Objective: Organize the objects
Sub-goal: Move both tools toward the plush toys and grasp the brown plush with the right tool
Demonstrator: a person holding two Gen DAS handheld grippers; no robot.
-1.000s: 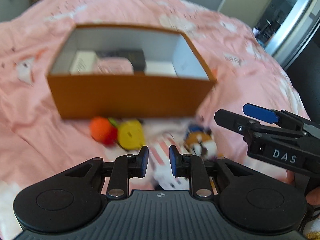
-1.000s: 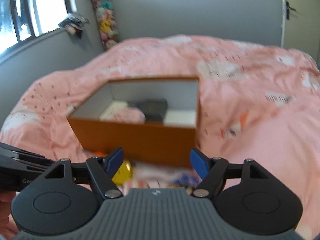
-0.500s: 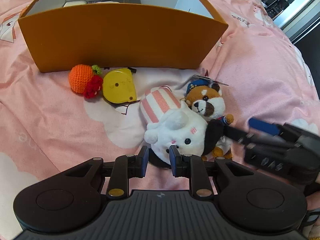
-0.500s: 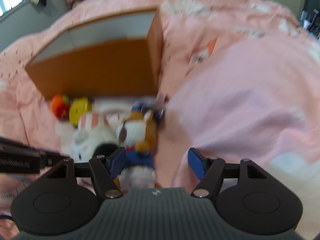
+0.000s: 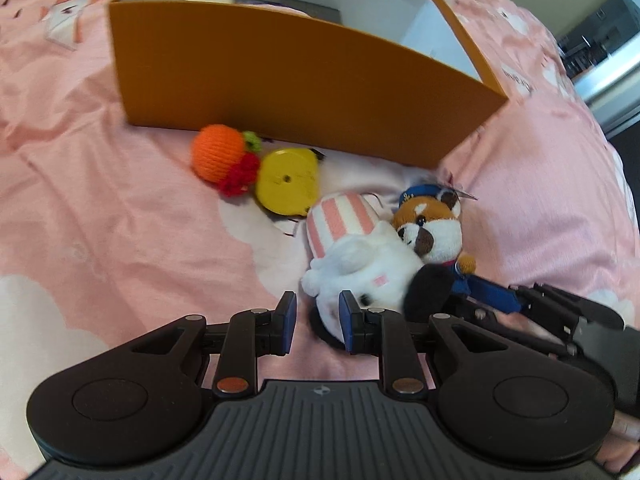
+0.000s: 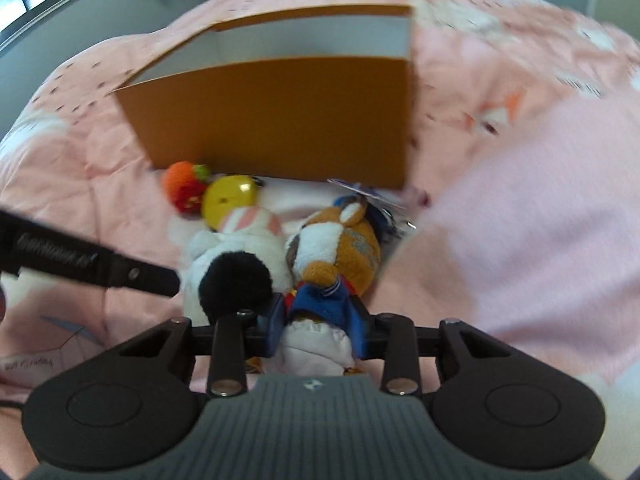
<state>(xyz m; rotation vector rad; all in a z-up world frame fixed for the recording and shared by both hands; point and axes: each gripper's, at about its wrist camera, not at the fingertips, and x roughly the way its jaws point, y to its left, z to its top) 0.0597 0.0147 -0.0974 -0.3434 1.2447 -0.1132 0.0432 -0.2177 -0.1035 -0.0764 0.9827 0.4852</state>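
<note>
A red panda plush [image 6: 340, 248] in blue clothes lies on the pink bedding, pressed against a white plush [image 6: 240, 248] with a pink striped hat. My right gripper [image 6: 318, 322] is closing on the panda's lower body, and both blue pads touch its sides. In the left wrist view my left gripper [image 5: 318, 318] hovers low at the white plush [image 5: 360, 256]. Its jaws stand narrowly apart and are opening, with only the plush's edge at the right pad. The right gripper's fingers [image 5: 492, 296] reach in beside the panda [image 5: 432, 232].
An orange box [image 5: 304, 80] with a white inside stands open just behind the toys and holds several items. A crocheted orange [image 5: 216, 152] and a yellow tape measure [image 5: 288, 186] lie in front of it. Pink bedding [image 5: 100, 240] spreads all round.
Both grippers have come down from above the box to the toys in front of it. The right jaws have narrowed from wide open onto the red panda plush.
</note>
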